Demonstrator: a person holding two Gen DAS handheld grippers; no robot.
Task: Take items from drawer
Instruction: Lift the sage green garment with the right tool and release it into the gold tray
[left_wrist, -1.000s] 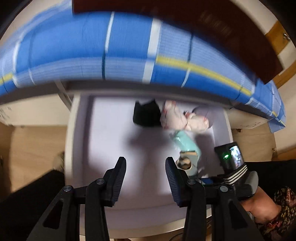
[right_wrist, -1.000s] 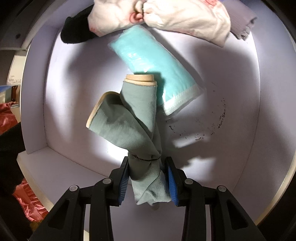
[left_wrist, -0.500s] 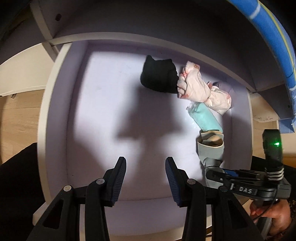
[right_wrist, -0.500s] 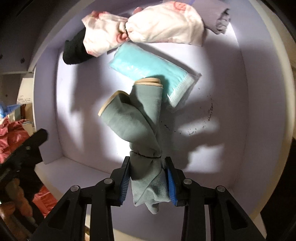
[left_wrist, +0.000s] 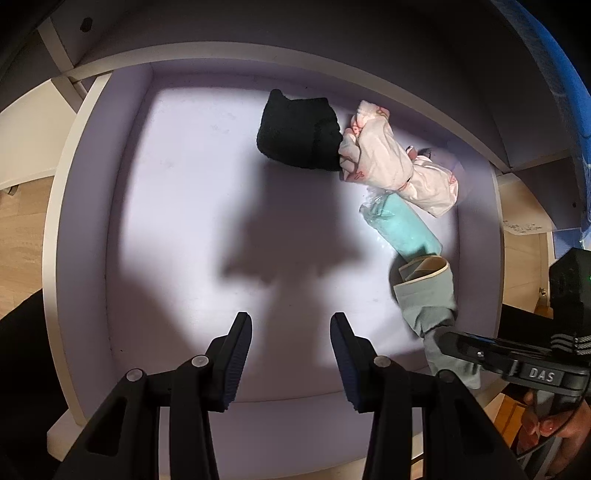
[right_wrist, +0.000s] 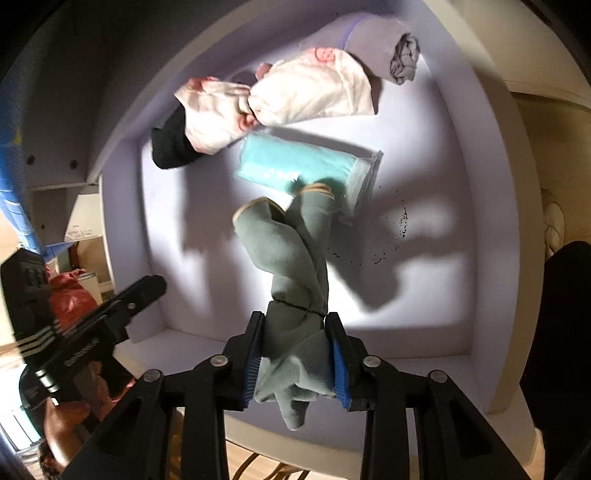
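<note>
The white drawer (left_wrist: 85, 229) (right_wrist: 491, 206) stands pulled out below me. My right gripper (right_wrist: 295, 332) is shut on a grey-green knotted sock pair (right_wrist: 291, 254) (left_wrist: 424, 295), lifted above the drawer floor. Beneath it lies a teal packet (right_wrist: 295, 166) (left_wrist: 402, 225). A pink-and-white knotted cloth (right_wrist: 280, 99) (left_wrist: 388, 162), a black bundle (left_wrist: 295, 133) (right_wrist: 170, 147) and a lilac-grey roll (right_wrist: 388, 51) sit along the back wall. My left gripper (left_wrist: 291, 343) hangs open over the bare left half of the drawer, with nothing between its fingers.
The cabinet frame (left_wrist: 258, 51) overhangs the drawer's back. Dark crumbs (right_wrist: 391, 236) dot the floor at the right. Wooden floor (left_wrist: 18, 206) shows at the left, a blue striped cloth (left_wrist: 576, 92) above at the right, red fabric (right_wrist: 70, 295) outside the drawer.
The right gripper has risen and drawn back with the grey-green socks, lifting them off the teal packet. The left gripper has swung down from the blue cloth to above the drawer.
</note>
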